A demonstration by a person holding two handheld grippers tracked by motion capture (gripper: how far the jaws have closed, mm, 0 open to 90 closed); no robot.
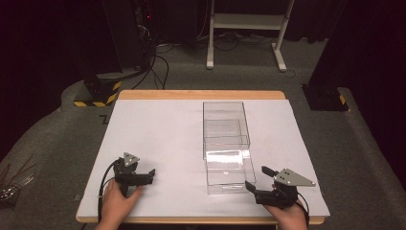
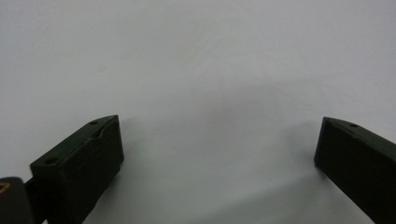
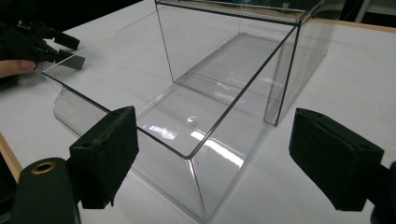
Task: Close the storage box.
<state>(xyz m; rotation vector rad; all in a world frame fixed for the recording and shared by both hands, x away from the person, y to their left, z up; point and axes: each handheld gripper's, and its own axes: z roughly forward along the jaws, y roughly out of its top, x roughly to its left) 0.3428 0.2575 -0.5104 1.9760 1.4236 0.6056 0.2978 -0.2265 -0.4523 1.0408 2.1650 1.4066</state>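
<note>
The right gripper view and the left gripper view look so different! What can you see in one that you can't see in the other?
The right gripper view looks at the clear plastic drawer, pulled partway out of its clear case, with the left gripper far off beside a fingertip. The left gripper view looks down at bare white table cover, plain and smooth, with no box in it. Both have a pair of black jaws rising from the bottom, spread wide apart with nothing between them, and both have the same white cover underneath.
</note>
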